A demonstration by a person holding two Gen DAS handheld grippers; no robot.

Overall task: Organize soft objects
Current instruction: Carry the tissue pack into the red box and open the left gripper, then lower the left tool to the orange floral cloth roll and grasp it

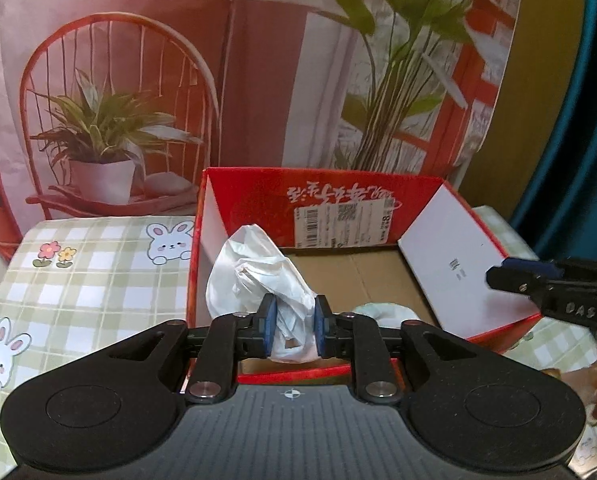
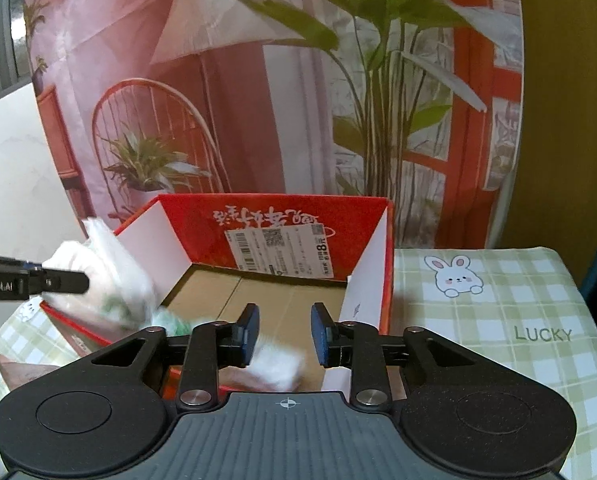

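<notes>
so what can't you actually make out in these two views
- Left wrist view: lower part of the crumpled white plastic bag, hidden behind the left gripper.
- Right wrist view: white soft item under the right gripper, blurred; unidentifiable.
- Both: label print on the red cardboard box, too small.

We seem to be at a staged home-style setup: a printed backdrop (image 1: 218,60) of chair, lamp and plants hangs behind a bench under a bunny-patterned checked cloth (image 2: 498,320), with a teal curtain (image 1: 578,140) at right.
</notes>
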